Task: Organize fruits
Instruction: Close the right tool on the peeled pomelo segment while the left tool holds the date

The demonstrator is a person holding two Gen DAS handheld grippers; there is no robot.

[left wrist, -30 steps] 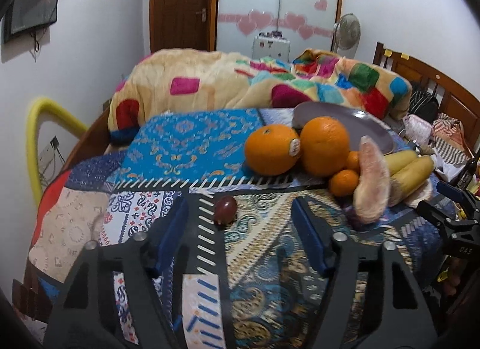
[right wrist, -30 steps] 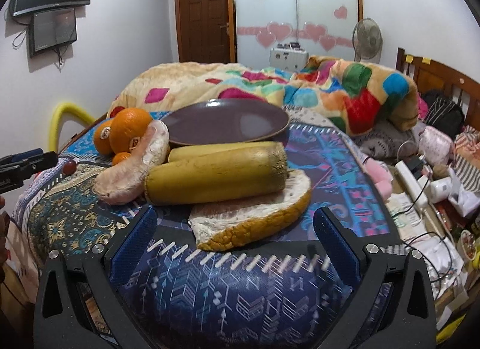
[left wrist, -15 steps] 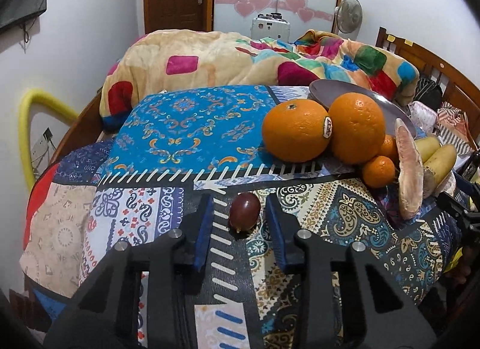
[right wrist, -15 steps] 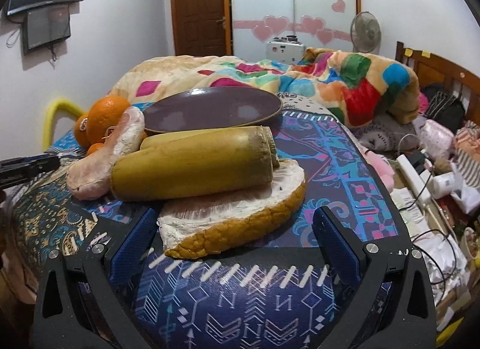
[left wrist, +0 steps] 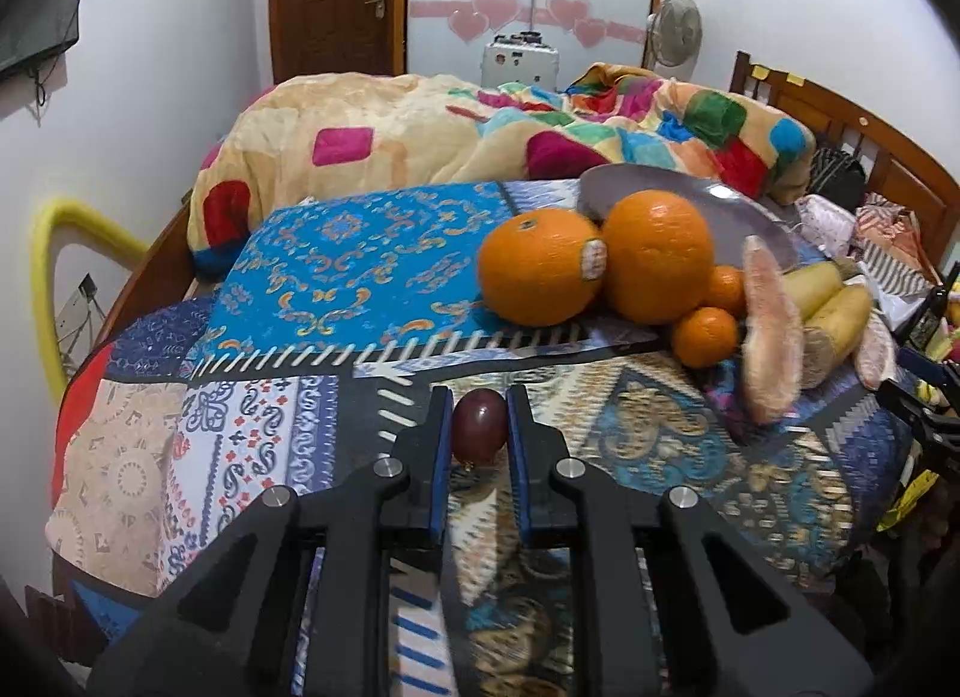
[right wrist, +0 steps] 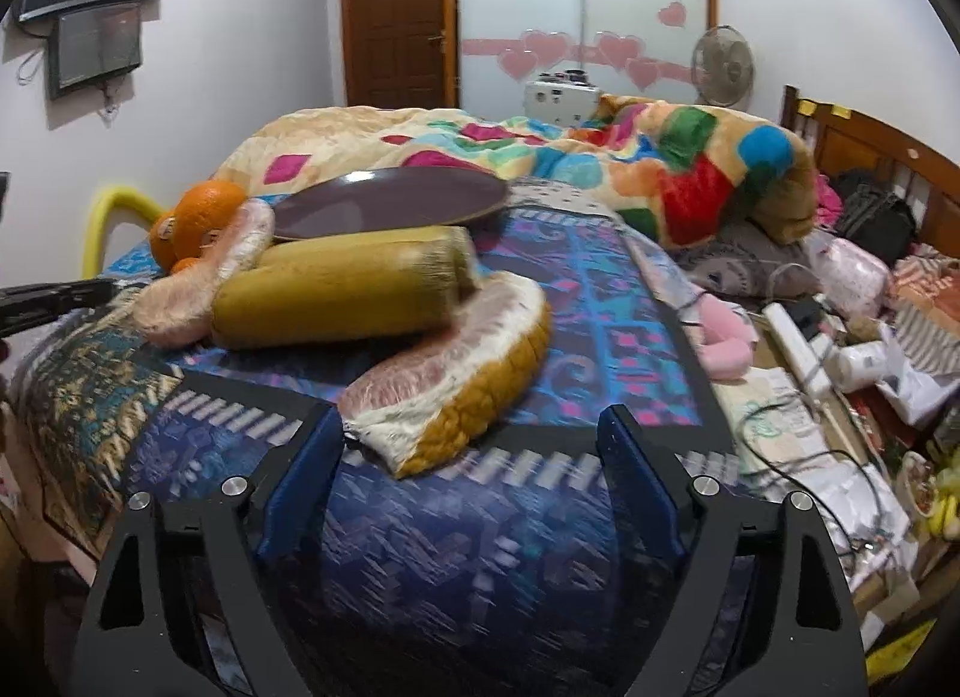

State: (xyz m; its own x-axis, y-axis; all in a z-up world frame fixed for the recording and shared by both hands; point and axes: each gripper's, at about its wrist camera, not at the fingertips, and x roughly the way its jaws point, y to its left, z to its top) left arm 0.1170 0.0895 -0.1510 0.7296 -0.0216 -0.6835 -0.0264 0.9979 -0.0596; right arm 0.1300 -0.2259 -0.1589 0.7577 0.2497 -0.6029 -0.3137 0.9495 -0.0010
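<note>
Left wrist view: left claw clamps a dark fruit, underside hidden; right claw gapes wide, empty

Quilted bed w/ fruit, plate, blanket

Left gripper clamped on dark red fruit.
Fruit rests on patterned quilt; two large oranges touching, near purple plate behind.
</note>
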